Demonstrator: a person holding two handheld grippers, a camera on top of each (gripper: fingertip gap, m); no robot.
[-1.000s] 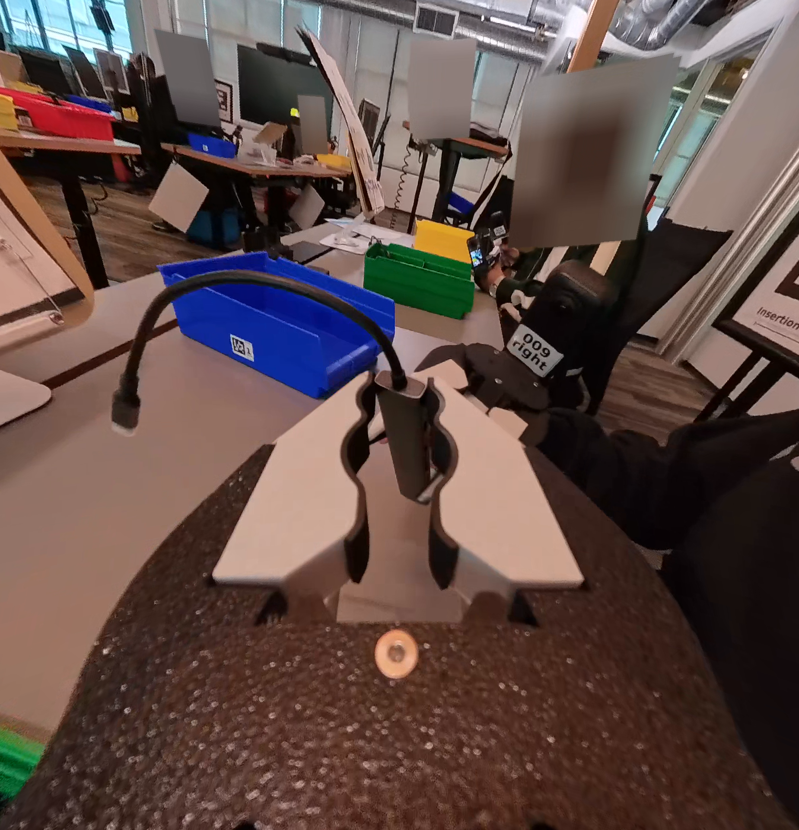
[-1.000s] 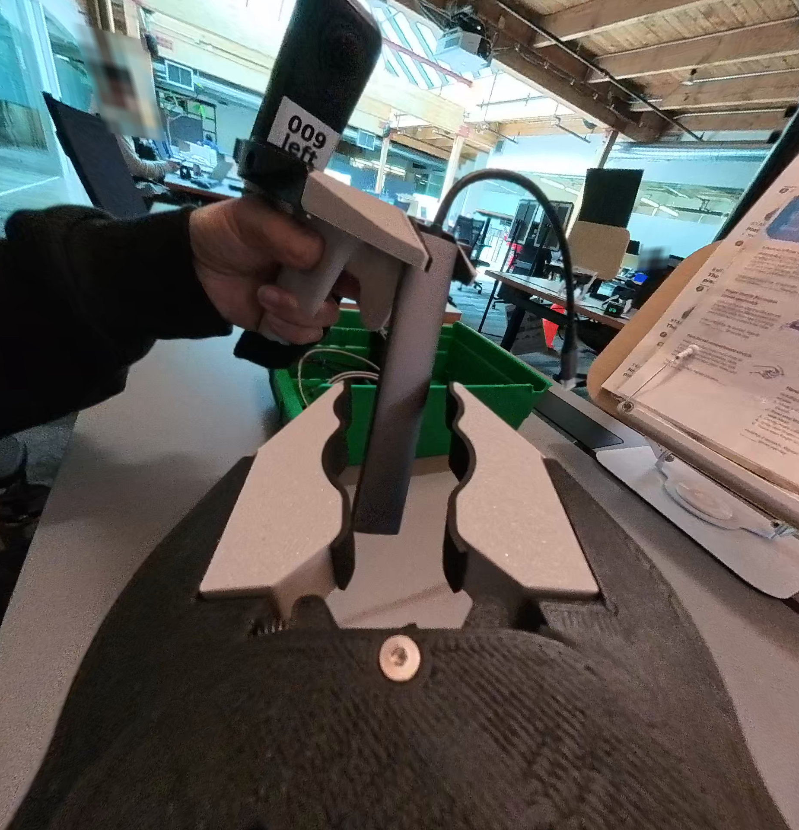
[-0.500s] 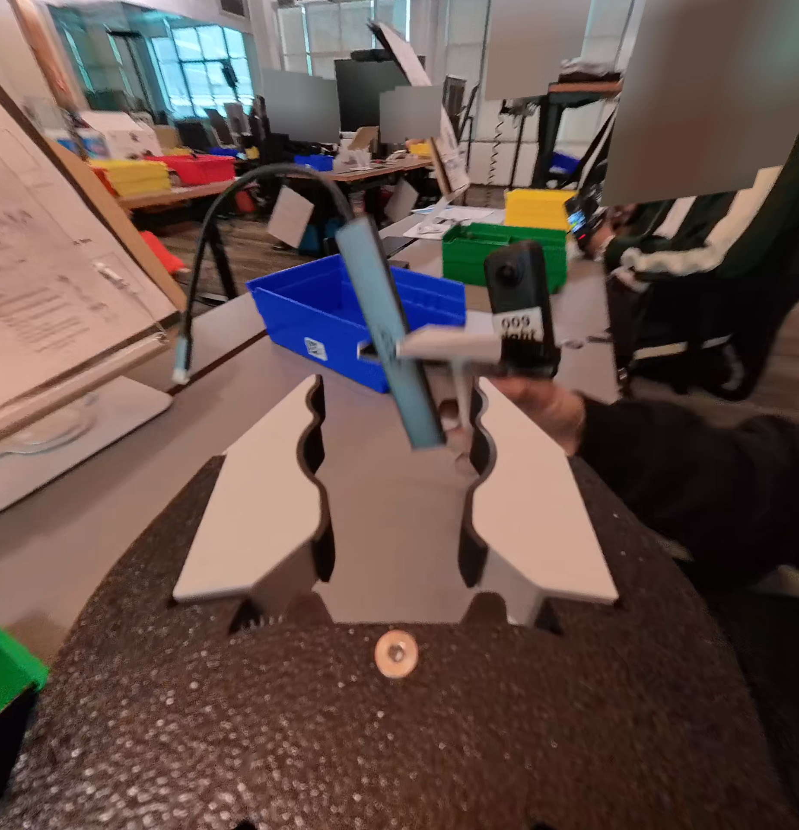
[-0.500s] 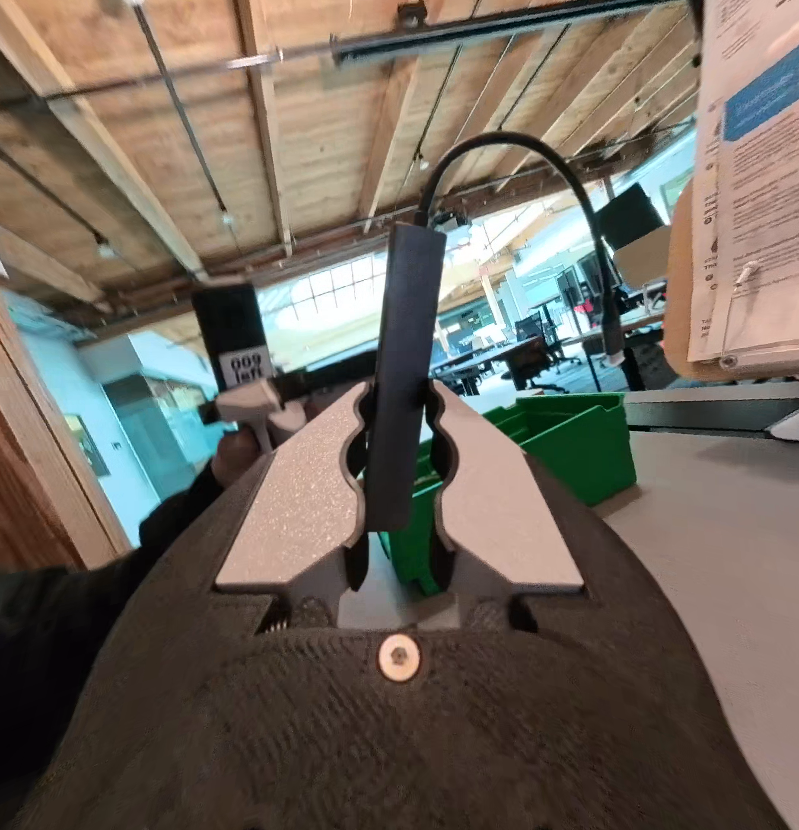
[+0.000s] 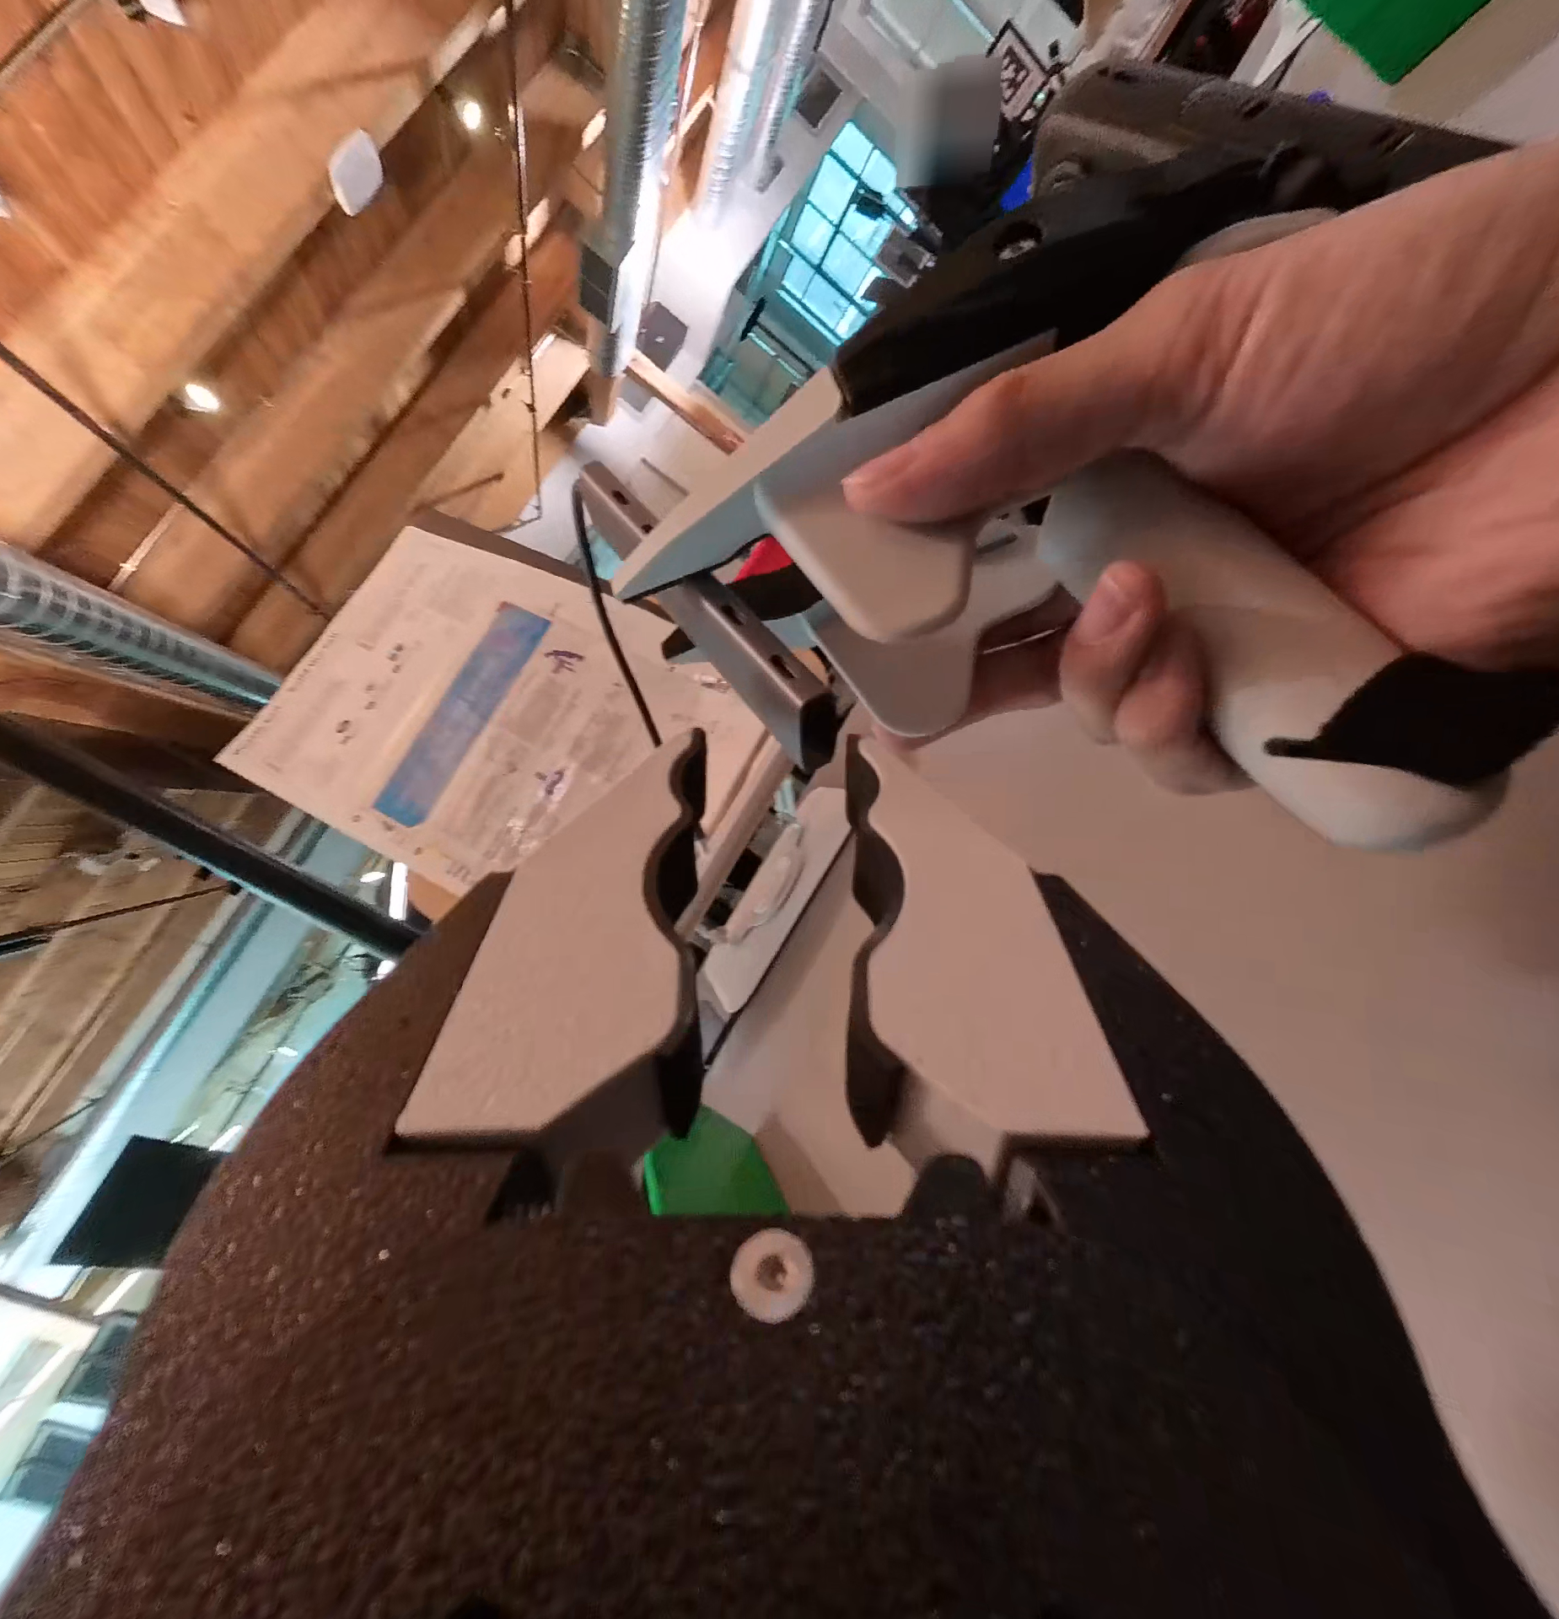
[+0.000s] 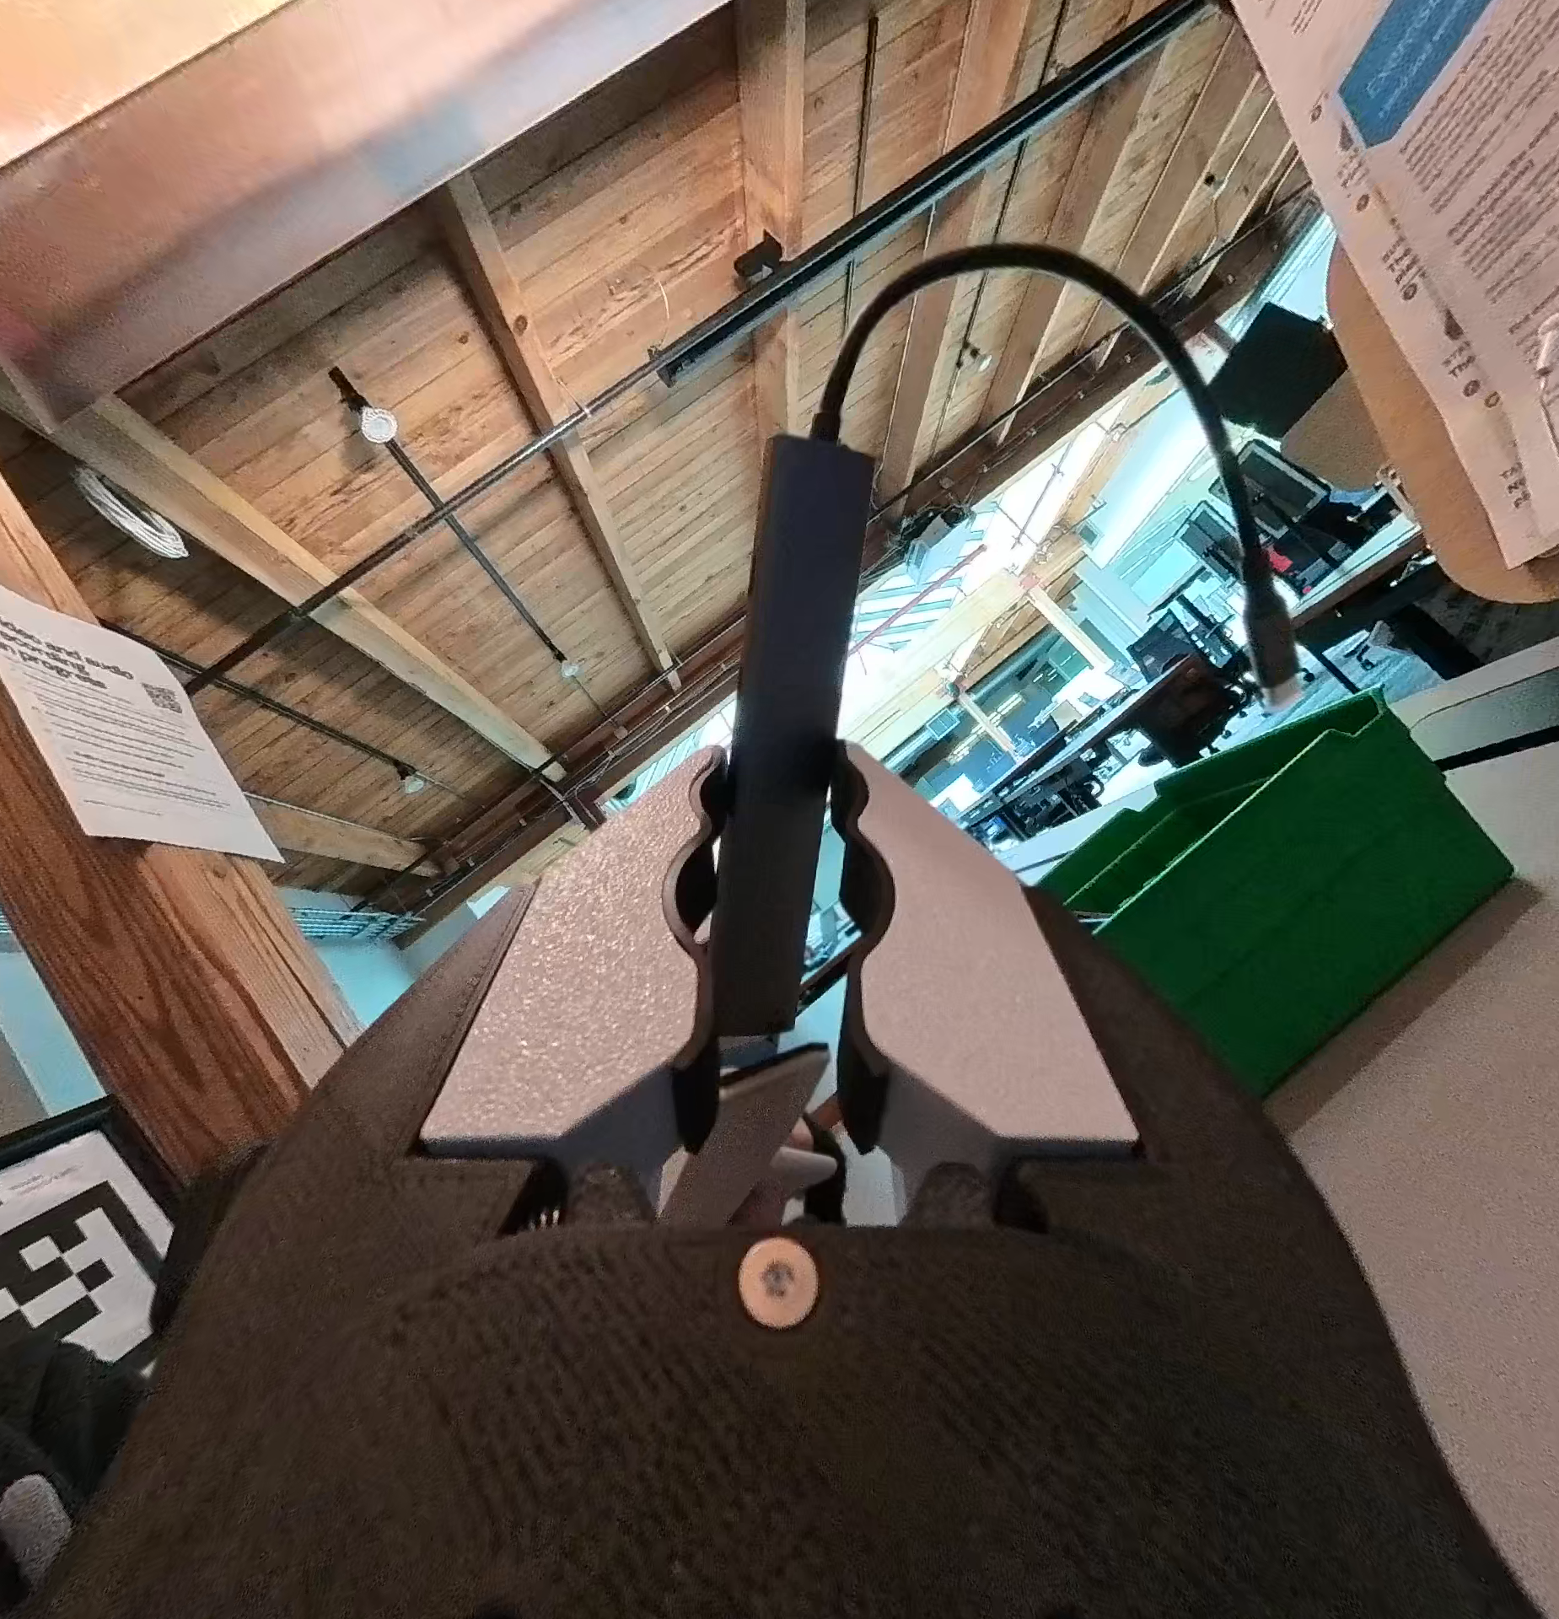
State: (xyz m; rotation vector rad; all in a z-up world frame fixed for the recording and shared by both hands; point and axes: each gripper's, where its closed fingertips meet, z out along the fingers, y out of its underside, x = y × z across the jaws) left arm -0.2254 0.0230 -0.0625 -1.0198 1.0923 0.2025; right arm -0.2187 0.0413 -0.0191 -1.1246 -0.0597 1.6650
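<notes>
The slim dark-grey hub [image 6: 780, 788], a long flat bar, is clamped between the closed fingers of the right gripper [image 6: 780, 841], its long axis running up and away from the camera toward the wooden ceiling [image 6: 495, 438]. Its lower end sits down between the finger pads, and what lies beneath that end is blurred and hard to make out. From its top a short black cable [image 6: 1065, 280] arches over to the right and hangs down, ending in a small plug [image 6: 1275, 648] above the green bin [image 6: 1284, 894] on the grey table [image 6: 1441, 1139]. The left wrist view shows what the right one cannot: a row of ports along the hub's [image 5: 740, 648] side, and a bare hand [image 5: 1266, 456] wrapped round the right gripper's [image 5: 749, 604] handle. There the hub slants toward the lower right, its near end just beyond the tips of the left gripper [image 5: 771, 753], whose fingers stand apart and hold nothing. A printed instruction sheet [image 5: 478, 692] stands behind, cut off in the right view.
</notes>
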